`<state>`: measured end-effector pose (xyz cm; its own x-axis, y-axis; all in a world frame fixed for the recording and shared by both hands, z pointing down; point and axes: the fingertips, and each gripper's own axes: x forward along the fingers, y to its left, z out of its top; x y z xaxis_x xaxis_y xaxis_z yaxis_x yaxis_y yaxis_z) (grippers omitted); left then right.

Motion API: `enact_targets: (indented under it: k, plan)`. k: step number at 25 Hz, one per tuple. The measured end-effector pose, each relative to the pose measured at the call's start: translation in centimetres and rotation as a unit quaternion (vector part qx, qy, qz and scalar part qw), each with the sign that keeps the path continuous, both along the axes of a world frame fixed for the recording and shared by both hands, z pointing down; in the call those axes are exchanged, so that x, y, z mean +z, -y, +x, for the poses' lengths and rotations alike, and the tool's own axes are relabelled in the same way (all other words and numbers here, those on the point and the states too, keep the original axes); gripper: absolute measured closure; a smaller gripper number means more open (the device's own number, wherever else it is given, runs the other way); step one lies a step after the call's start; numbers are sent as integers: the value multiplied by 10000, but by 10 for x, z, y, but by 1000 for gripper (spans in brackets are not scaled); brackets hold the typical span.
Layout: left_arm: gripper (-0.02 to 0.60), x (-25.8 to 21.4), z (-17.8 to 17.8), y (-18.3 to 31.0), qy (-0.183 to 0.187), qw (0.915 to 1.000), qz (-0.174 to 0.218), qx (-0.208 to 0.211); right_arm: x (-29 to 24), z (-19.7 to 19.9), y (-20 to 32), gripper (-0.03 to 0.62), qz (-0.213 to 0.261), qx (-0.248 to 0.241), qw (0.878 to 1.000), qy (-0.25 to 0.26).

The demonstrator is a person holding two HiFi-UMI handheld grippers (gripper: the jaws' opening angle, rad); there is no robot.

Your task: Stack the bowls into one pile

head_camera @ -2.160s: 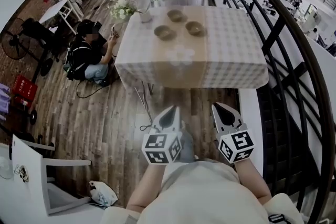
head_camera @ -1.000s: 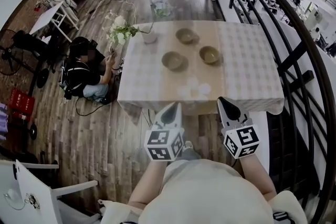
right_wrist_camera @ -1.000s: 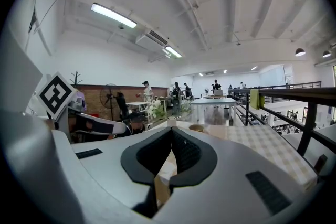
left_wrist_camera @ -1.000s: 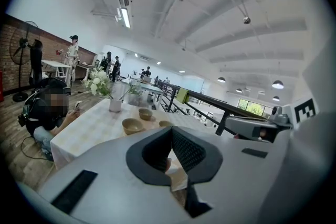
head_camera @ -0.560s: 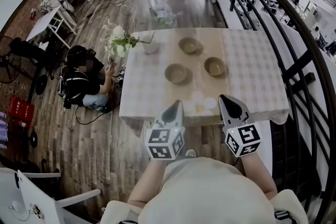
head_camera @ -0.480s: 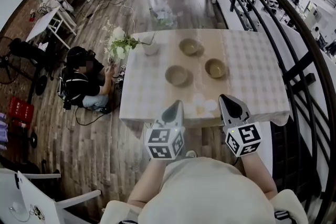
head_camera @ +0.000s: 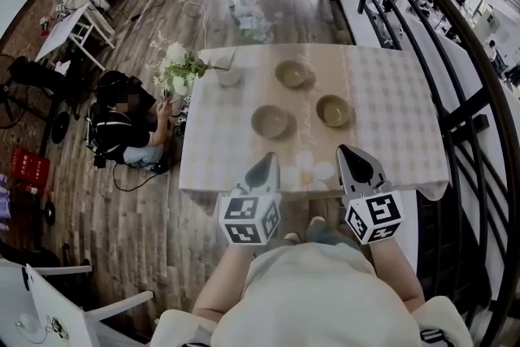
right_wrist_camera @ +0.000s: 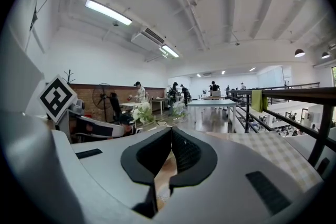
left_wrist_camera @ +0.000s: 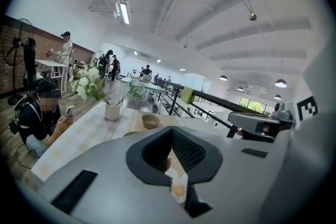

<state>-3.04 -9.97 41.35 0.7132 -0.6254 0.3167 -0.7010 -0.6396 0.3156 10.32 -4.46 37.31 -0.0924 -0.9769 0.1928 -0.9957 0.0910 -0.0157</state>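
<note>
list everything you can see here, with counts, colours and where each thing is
bowls: three, olive-brown, set apart on the table's tan runner, none stacked
table: one, checked cloth, just ahead of the person
vase of flowers: one, white, table's far left corner
seated person: one, dark clothes, on the floor left of the table
railing: one, black, along the right
left gripper: one, grey, jaws shut, empty, over the table's near edge
right gripper: one, grey, jaws shut, empty, beside it

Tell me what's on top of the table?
Three separate bowls: far bowl, left bowl, right bowl, plus a vase of flowers at the far-left corner. The left gripper and right gripper hide bits of the table near edge.
</note>
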Motion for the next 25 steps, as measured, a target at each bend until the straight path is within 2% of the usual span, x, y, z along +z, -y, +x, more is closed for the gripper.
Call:
enact_targets:
  k: [7,14,25]
  plan:
    - [577,10,16,13,77,9997,-28,-216,4,26,24,592,55,-125,9999,-62]
    - [577,10,56,39,113,9980,-158,-594,-1,70,57,592,-33,-475,9987,-160]
    - [577,26,86,60,261,9961,-201,-821,26,112,90,592,-177,-693,9974,-97]
